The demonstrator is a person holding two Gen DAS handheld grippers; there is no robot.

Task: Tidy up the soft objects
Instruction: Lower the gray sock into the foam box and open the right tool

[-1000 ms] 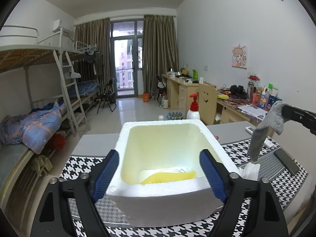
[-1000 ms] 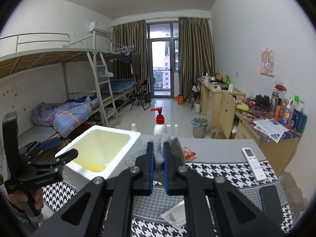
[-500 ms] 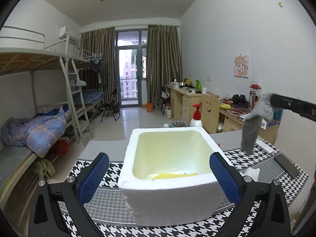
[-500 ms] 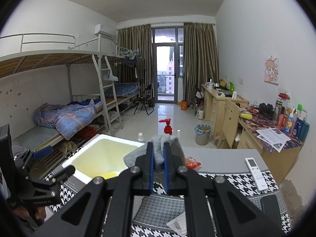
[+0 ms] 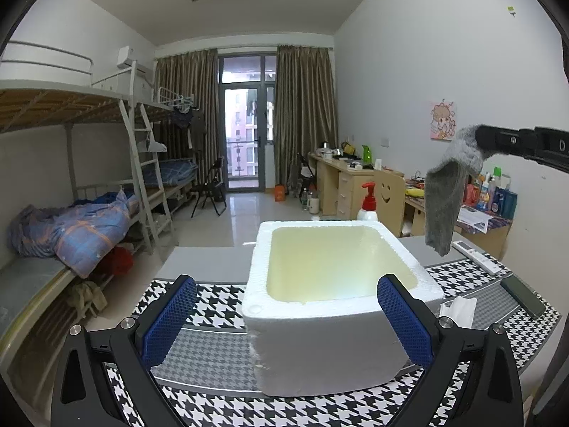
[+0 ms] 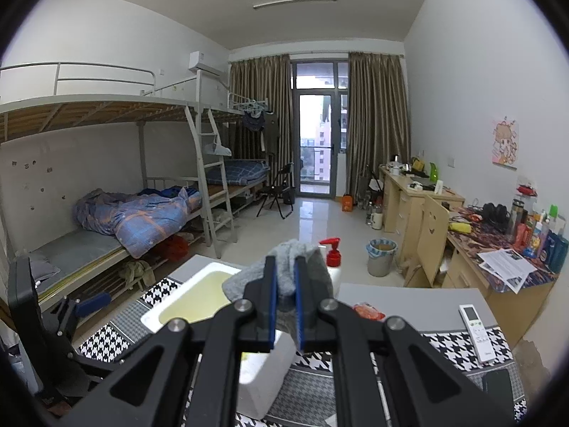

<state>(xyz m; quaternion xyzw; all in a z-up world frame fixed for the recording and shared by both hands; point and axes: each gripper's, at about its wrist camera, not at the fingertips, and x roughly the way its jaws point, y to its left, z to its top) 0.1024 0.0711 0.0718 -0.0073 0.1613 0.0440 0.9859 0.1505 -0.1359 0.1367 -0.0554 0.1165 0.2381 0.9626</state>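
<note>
While my right claw [image 6: 283,297] pinches the grey sock [image 5: 448,192] at right of frame above the houndstooth counter [image 5: 220,293], my left claw [image 5: 284,320] gapes wide beside the foam box [image 5: 330,338]; bunk beds [image 5: 89,220] line the left.

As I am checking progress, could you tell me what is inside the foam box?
The foam box shows only bare yellowish inner walls; its near rim hides the bottom, so contents there cannot be seen.

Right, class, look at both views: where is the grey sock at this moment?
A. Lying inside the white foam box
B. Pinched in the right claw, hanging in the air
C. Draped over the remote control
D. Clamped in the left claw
B: the right claw is shut on the grey sock, which dangles beside the foam box, off the table.
</note>
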